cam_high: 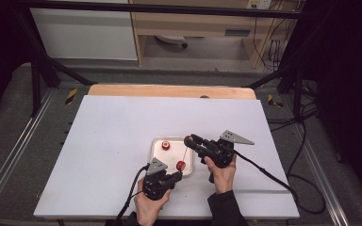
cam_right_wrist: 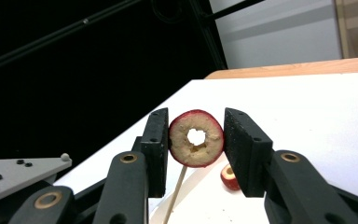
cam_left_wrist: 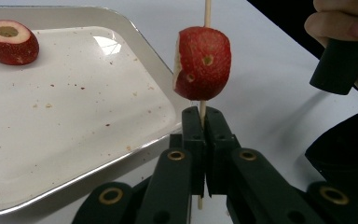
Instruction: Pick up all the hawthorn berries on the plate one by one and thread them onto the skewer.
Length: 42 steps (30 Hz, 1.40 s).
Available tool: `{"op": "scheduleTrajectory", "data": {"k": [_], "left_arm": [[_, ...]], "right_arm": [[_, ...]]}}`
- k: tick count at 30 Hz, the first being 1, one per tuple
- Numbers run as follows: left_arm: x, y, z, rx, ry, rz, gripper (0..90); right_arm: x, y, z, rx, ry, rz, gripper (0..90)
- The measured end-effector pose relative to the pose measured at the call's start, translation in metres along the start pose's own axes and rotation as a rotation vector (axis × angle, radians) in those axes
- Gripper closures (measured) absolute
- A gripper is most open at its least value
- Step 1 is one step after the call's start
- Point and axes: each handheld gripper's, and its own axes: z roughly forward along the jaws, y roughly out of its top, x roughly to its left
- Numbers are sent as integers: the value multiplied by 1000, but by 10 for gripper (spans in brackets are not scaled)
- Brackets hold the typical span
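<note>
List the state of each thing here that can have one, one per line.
Left tool: shut on skewer.
Right tool: closed on a cored fruit slice.
Skewer: upright, one fruit threaded on it.
Threaded fruit: pierced, sitting just above the left tool's tips.
Slice: held at the skewer's top, hole facing the camera.
Loose fruit: lying on the tray, cored.
Tray: flat on table, speckled with crumbs.

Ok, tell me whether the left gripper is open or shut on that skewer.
Shut. The left gripper has its jaws pressed together on the skewer, just below the threaded fruit piece.
</note>
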Motion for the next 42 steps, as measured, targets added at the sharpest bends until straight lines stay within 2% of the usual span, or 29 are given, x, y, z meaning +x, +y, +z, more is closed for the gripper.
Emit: {"op": "scheduleTrajectory", "data": {"k": [4,5,6,7,9,14,22,25,26,27,29,32,33,35,37,40,41,42], "left_arm": [[2,0,-3,-15,15,11,886],[1,0,-3,-17,33,35,886],[1,0,-3,-17,33,35,887],[-2,-1,0,-17,40,51,888],[-3,-1,1,-32,49,60,888],[0,1,1,-27,62,53,888],[-1,-1,2,-43,90,72,888],[-1,-1,4,-37,76,79,888],[-1,-2,4,-42,66,81,888],[-2,-2,4,-41,28,91,889],[-3,-2,4,-42,22,105,889],[-4,-3,3,-52,34,108,890],[-5,-3,2,-60,55,115,890],[-5,-3,1,-76,64,110,890],[-3,-2,-1,-82,64,98,890],[-2,-2,-1,-77,64,95,890],[-2,-2,0,-70,46,92,889],[-2,-2,0,-70,46,92,890]], "right_arm": [[-1,2,-2,16,-13,4,620],[-1,3,-1,19,-4,21,620],[-1,3,-1,19,-4,21,620],[-1,2,0,28,5,55,621],[-1,0,1,33,0,73,621],[0,-4,3,26,-6,74,621],[3,-3,1,28,1,127,620],[3,-3,1,40,-6,113,621],[3,-3,1,40,-6,113,621],[3,-3,0,45,4,109,622],[2,-2,0,57,6,103,622],[2,-2,0,59,10,108,622],[2,-1,-1,56,8,115,623],[3,-1,-1,56,4,129,624],[4,-1,-2,33,-3,132,624],[5,-2,-2,26,3,125,624],[5,-2,-2,23,13,120,624],[5,-2,-2,24,17,122,624]]}}
